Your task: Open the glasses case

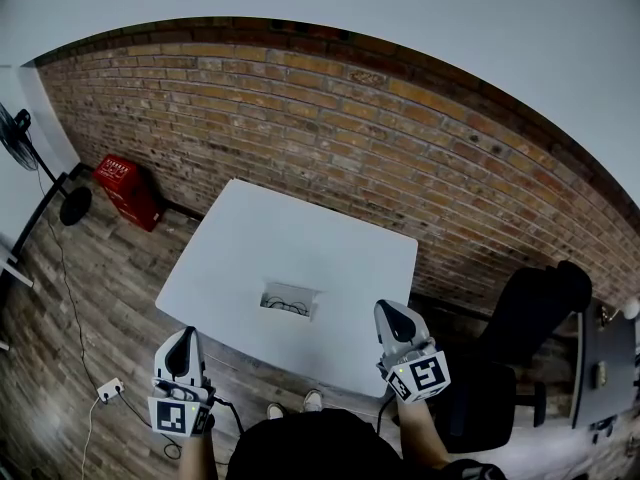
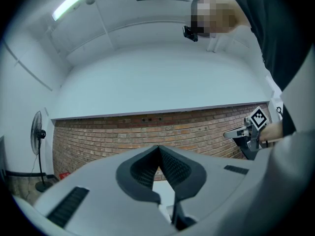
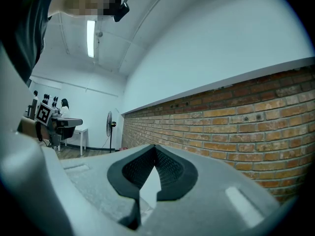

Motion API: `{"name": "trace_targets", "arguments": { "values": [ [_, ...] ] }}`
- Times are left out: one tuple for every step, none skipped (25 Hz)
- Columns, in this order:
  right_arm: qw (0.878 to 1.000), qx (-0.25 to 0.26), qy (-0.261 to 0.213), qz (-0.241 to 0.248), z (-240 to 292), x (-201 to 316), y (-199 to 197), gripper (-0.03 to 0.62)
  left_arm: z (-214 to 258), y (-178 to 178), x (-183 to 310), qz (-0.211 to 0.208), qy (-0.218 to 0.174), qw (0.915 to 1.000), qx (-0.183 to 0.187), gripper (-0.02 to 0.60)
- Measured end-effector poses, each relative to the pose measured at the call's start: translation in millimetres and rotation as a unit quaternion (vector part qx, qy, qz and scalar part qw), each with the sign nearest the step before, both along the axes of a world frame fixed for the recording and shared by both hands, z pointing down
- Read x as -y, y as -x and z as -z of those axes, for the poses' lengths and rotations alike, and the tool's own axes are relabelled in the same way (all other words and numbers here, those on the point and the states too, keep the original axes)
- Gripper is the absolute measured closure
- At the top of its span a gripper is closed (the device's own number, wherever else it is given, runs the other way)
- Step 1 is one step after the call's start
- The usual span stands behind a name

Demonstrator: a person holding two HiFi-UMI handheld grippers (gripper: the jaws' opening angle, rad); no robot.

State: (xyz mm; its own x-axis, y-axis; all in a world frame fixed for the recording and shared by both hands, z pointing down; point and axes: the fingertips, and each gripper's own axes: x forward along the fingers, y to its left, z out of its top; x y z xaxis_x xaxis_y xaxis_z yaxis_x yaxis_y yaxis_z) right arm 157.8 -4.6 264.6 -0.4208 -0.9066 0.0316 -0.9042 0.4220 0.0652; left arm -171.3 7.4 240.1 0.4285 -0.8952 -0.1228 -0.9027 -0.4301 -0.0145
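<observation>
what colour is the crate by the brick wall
Red crate, best in the head view.

The left gripper (image 1: 185,335) hangs over the floor (image 1: 90,308), just off the near left corner of a white table (image 1: 300,233). The right gripper (image 1: 391,312) is over the table's near right corner. A cable hatch (image 1: 290,299) lies between them, slightly ahead. A brick wall (image 1: 350,138) stands beyond. A red crate (image 1: 128,190) and a fan (image 1: 18,133) are well ahead-left of the left gripper. A black chair (image 1: 520,338) is right of the right gripper.
</observation>
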Motion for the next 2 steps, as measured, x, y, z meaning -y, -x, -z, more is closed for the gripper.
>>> {"name": "trace_targets", "arguments": {
  "values": [
    [1.000, 0.000, 0.000, 0.000, -0.4, 0.5, -0.3, 0.589, -0.4, -0.4, 0.4, 0.000, 0.001, 1.0000, -0.001, 0.575],
    [1.000, 0.000, 0.000, 0.000, -0.7, 1.0, -0.5, 0.589, -0.9, -0.8, 0.9, 0.000, 0.001, 1.0000, -0.001, 0.575]
  ]
}}
